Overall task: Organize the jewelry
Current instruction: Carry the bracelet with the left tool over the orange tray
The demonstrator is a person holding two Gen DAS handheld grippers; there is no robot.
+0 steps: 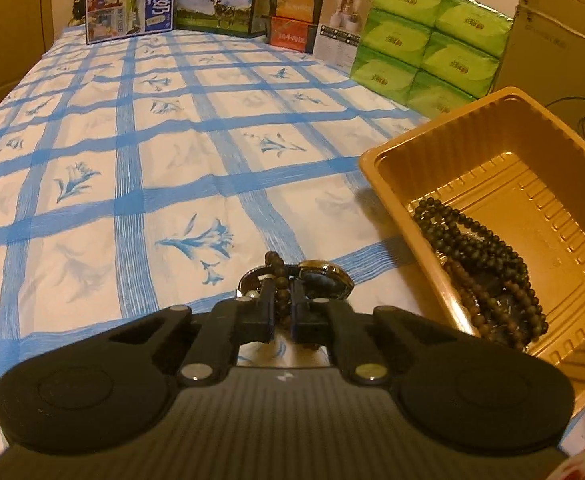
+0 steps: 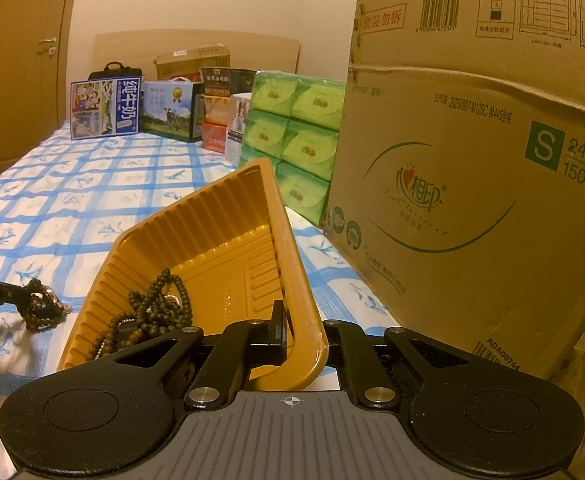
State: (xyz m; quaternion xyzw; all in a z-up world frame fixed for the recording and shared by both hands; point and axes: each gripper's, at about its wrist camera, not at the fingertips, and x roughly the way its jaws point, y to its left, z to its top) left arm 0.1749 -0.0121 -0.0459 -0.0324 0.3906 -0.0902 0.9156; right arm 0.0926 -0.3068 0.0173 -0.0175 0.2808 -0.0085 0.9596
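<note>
Two tongs: left tongs (image 1: 282, 300) clamp a bead bracelet (image 1: 280, 276) above the bed (image 1: 132, 140); right tongs (image 2: 292, 332) pinch the gold tray (image 2: 212, 216) rim, necklaces (image 2: 152, 308) inside. Far-right carton (image 2: 472, 184) reads "24包", "150抽".

Surface: bed (image 1: 172, 160), blue-checked floral sheet.
Far end: milk cartons (image 1: 130, 2), snack boxes (image 1: 292, 12).
Right: green tissue packs (image 1: 424, 40), cardboard box (image 2: 472, 184).
Near right: gold tray (image 1: 492, 128).

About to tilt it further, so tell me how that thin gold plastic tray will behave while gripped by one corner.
The gold plastic tray probably flexes: its walls are thin and ribbed, and the right gripper pinches only one corner. It looks light. The dark bead strands inside would likely slide to its low side.
</note>
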